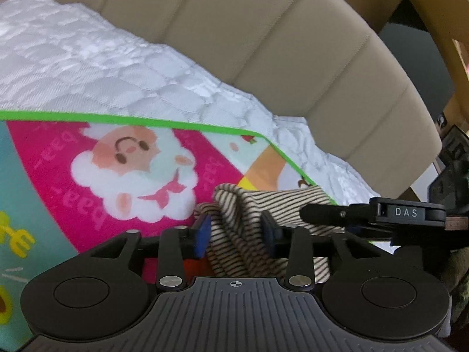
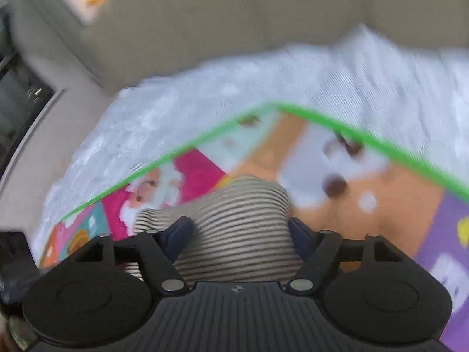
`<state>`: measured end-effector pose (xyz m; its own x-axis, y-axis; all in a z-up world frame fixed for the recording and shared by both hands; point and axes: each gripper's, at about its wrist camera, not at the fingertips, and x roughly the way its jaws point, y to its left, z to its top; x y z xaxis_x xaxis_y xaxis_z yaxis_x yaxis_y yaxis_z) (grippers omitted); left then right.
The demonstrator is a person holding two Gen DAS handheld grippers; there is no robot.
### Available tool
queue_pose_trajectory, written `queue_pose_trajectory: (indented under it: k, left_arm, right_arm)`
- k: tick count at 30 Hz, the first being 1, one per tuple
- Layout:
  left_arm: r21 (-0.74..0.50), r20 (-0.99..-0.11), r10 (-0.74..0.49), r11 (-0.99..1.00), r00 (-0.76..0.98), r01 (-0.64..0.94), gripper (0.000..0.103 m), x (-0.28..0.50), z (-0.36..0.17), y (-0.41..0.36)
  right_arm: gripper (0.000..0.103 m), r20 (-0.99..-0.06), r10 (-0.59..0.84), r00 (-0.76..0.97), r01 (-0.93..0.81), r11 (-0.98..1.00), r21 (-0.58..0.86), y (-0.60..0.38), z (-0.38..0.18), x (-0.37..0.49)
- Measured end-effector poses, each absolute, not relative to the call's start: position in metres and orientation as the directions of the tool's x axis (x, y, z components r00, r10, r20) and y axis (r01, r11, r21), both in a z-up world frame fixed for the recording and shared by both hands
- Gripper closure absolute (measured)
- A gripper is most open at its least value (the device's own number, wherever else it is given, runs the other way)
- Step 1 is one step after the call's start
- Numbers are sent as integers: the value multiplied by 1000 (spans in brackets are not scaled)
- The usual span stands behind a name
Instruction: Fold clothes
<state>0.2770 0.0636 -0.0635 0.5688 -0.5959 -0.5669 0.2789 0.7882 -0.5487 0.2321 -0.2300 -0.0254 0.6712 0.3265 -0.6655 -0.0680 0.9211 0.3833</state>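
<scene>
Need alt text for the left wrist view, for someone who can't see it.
The left gripper straddles bunched striped clothing between its blue-padded fingers, over a cartoon sheep play mat on a white quilted mattress. The right gripper reaches in from the right; a beige headboard stands behind.

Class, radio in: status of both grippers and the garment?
Left gripper open around striped garment. Right gripper open, straddling the garment. It's bunched on the cartoon play mat. Nothing obstructing.
</scene>
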Motion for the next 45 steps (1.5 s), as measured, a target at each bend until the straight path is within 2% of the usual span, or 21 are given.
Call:
queue_pose_trajectory:
  k: [5, 9, 14, 17, 20, 21, 22, 25, 26, 30, 32, 37, 42, 45]
  left_arm:
    - [-570, -562, -602, 779, 568, 262, 60, 280, -68, 71]
    - [-536, -564, -597, 790, 570, 297, 56, 276, -68, 64]
    - [-556, -566, -600, 784, 566, 275, 50, 278, -71, 67]
    - [-556, -568, -597, 786, 567, 271, 49, 278, -71, 66]
    - [-558, -569, -598, 785, 564, 270, 47, 278, -72, 65]
    - [-561, -569, -599, 783, 564, 267, 47, 278, -72, 65]
    - [-563, -569, -598, 783, 564, 263, 47, 278, -73, 65]
    - [-559, -572, -588, 790, 572, 253, 48, 278, -72, 68]
    - [-562, -572, -588, 789, 573, 249, 48, 278, -73, 69]
    - [-601, -555, -620, 760, 554, 249, 47, 280, -76, 68]
    - [-592, -557, -618, 764, 555, 257, 47, 278, -73, 65]
    - [-568, -573, -590, 786, 568, 243, 47, 274, -65, 65]
    - [-536, -608, -551, 816, 571, 216, 45, 247, -40, 69]
    - [-513, -631, -526, 834, 570, 202, 39, 226, -22, 73]
  right_arm:
    - [34, -669, 322, 670, -89, 929, 358, -226, -31, 223]
    - [32, -672, 318, 669, -106, 935, 337, -223, -35, 216]
    - [13, -675, 314, 668, -128, 942, 312, -219, -41, 207]
    - [3, -694, 341, 634, -125, 931, 343, -226, -51, 181]
    - [4, -681, 399, 614, -65, 885, 460, -234, -69, 165]
    - [8, -666, 416, 619, -63, 871, 487, -234, -70, 162]
    - [25, -652, 432, 623, -78, 864, 498, -233, -66, 159]
    - [35, -590, 449, 672, -121, 852, 510, -230, -48, 149]
    - [35, -586, 454, 671, -123, 847, 516, -232, -47, 148]
    - [33, -626, 407, 665, -96, 878, 469, -231, -60, 146]
    - [24, -643, 376, 668, -82, 895, 438, -229, -68, 146]
    - [15, -641, 332, 693, -95, 922, 375, -223, -64, 140]
    - [13, -630, 328, 704, -99, 924, 370, -225, -64, 134]
    - [11, -629, 327, 705, -103, 925, 366, -224, -67, 135]
